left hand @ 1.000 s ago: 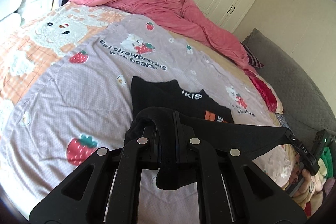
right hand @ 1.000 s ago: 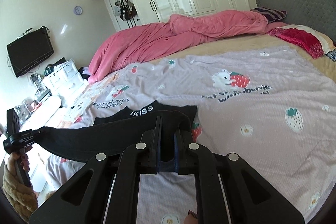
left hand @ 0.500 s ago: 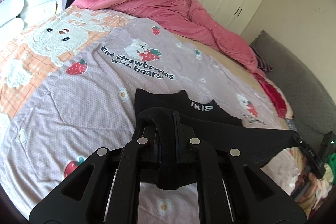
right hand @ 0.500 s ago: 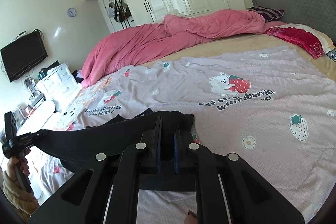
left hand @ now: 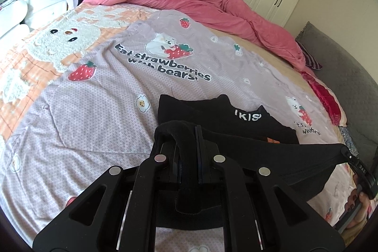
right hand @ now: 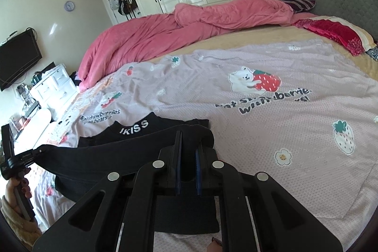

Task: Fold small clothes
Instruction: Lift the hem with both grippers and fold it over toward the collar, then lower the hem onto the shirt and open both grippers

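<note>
Carrying the fold over: left gripper and right gripper each clench the black garment stretched between them near the bed's front edge; next, probably lowering evenly.

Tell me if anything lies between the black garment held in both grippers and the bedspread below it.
Yes. A folded black garment printed "KISS" lies on the strawberry bedspread just beyond and partly under the held black garment, stretched between the left gripper and right gripper. Otherwise, nothing visible intervenes.
</note>
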Demonstrator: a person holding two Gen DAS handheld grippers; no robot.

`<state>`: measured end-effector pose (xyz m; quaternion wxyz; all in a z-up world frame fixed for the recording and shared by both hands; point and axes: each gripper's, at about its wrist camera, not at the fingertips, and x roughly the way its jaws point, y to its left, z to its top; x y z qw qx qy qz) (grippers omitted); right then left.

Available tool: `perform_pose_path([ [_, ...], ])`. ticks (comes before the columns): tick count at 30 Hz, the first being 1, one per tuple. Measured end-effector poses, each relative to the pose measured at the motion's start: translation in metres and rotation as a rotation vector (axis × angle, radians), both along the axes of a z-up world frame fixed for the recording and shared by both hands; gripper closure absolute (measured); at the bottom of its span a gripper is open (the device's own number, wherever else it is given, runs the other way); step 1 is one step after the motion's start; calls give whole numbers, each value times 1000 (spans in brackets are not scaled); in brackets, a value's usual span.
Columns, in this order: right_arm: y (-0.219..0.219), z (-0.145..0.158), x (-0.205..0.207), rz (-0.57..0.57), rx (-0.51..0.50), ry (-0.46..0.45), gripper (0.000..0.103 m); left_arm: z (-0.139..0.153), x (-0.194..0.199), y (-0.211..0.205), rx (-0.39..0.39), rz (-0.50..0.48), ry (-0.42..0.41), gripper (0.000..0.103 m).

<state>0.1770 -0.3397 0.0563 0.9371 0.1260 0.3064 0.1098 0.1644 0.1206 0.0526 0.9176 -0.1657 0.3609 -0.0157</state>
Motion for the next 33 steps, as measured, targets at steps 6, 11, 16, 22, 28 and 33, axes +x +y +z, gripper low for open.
perform_pose_path([
  [6,2,-13,11,2,-3,26,95,-15,11,1,-1,8,24,100],
  [11,3,-24,21,1,-3,52,95,-27,17,3,-16,15,43,98],
  [16,4,-32,28,-8,-5,73,94,-37,22,3,-12,17,60,98],
  [22,5,-39,32,-16,-11,91,94,-44,26,4,-7,21,71,96],
  [28,6,-40,34,-30,-20,98,81,-41,23,1,11,18,57,73],
  [33,4,-30,26,-60,-39,54,65,-27,10,6,46,68,5,58],
])
